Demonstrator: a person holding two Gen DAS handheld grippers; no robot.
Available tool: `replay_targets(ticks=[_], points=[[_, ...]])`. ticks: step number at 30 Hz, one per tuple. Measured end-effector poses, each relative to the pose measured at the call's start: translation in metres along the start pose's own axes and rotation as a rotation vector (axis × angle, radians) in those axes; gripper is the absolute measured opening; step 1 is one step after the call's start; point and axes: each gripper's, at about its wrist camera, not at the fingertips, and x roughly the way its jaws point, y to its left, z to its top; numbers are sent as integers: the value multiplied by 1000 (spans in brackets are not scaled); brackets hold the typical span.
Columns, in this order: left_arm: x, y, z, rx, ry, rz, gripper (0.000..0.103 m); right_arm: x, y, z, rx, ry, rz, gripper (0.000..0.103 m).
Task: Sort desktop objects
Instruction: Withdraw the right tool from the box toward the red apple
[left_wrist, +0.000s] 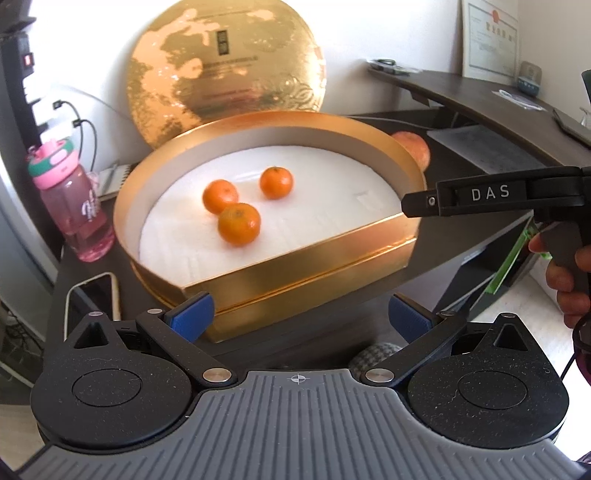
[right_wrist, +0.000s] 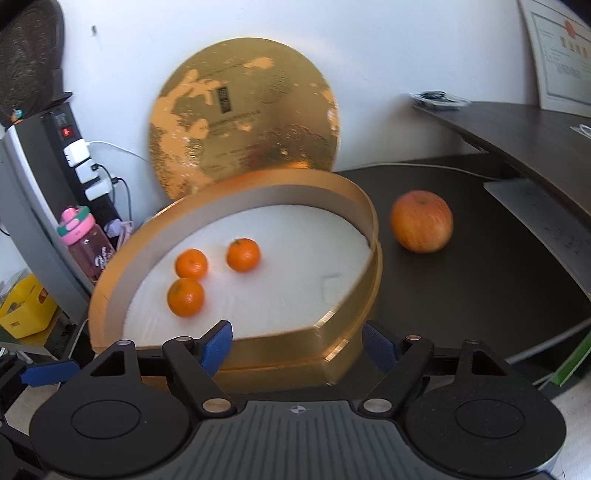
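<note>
A gold box (left_wrist: 295, 254) with a white lining holds three tangerines (left_wrist: 239, 224) (left_wrist: 220, 195) (left_wrist: 276, 182). In the right wrist view the same box (right_wrist: 273, 350) and tangerines (right_wrist: 185, 297) lie just ahead. A red-orange apple (right_wrist: 422, 220) rests on the dark desk right of the box; the left wrist view shows only its top (left_wrist: 412, 147) behind the rim. My left gripper (left_wrist: 299, 315) is open in front of the box's near corner. My right gripper (right_wrist: 298, 347) is open too, with nothing held, near the box's front right corner. Its black finger (left_wrist: 424, 203) reaches over the box's right rim.
The round gold lid (right_wrist: 243, 110) leans against the wall behind the box. A pink bottle (left_wrist: 74, 206) and a phone (left_wrist: 92, 295) sit left of it. A power strip (right_wrist: 81, 158) with plugs stands at the left. Papers (left_wrist: 480, 147) lie at the right, under a raised shelf (right_wrist: 517, 125).
</note>
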Motion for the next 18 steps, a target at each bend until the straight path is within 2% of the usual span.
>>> replay_targets(ticks=[11, 18], points=[[5, -5, 4, 16, 9, 22, 103, 5, -17, -5, 70, -18, -9, 80], [6, -7, 15, 31, -37, 8, 103, 10, -37, 2, 128, -73, -41, 80]])
